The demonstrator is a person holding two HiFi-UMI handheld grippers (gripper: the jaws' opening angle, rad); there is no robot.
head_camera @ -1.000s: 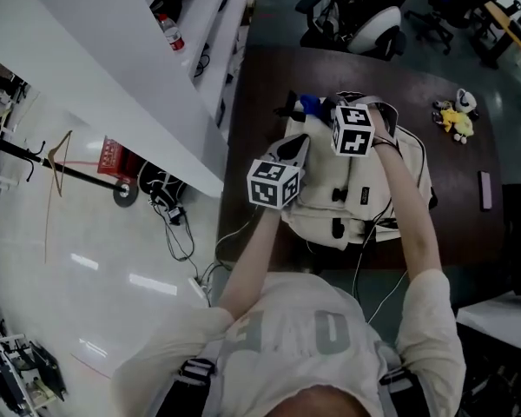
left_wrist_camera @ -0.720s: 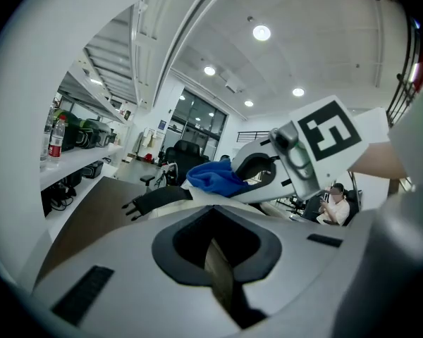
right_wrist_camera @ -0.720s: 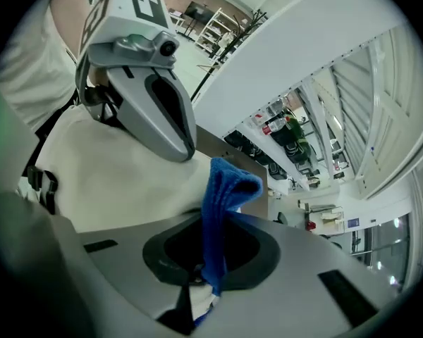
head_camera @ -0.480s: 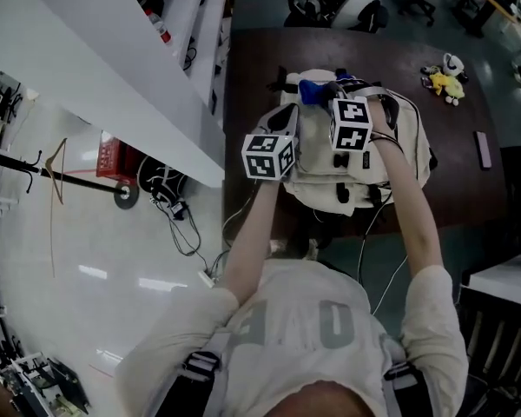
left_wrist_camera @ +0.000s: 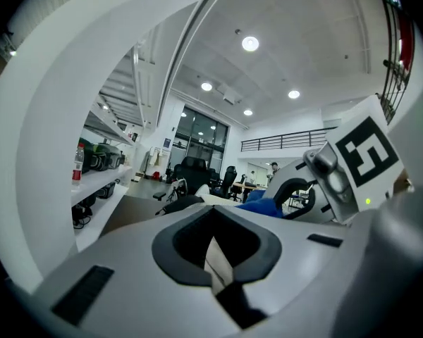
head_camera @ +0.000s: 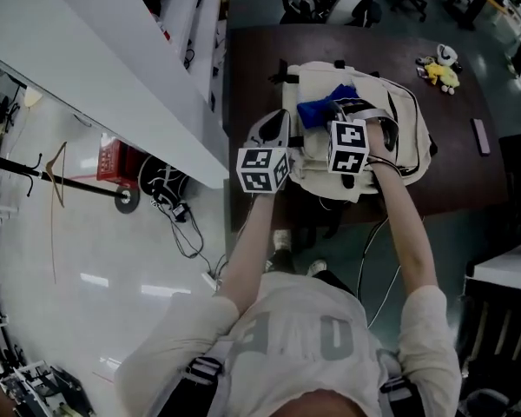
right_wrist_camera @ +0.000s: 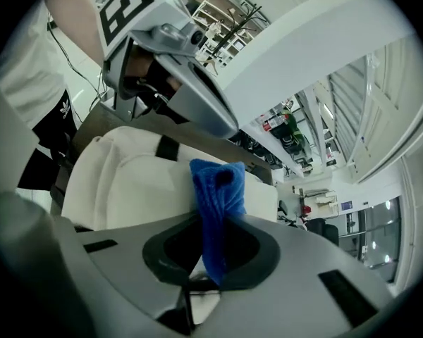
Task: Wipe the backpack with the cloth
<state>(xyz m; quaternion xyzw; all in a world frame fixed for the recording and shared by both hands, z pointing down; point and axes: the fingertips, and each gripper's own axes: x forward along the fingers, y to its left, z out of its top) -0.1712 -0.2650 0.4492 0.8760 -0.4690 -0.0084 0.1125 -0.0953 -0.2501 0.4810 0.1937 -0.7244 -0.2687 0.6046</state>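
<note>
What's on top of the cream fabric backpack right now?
A blue knitted cloth, pinched in the right gripper, sits over the cream backpack. The panel beneath the cloth is covered.

The left gripper and right gripper hide part of the backpack.

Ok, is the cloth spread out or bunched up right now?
Bunched: the blue cloth stands as a folded wad pinched in the right gripper's fingers, over the backpack.
</note>
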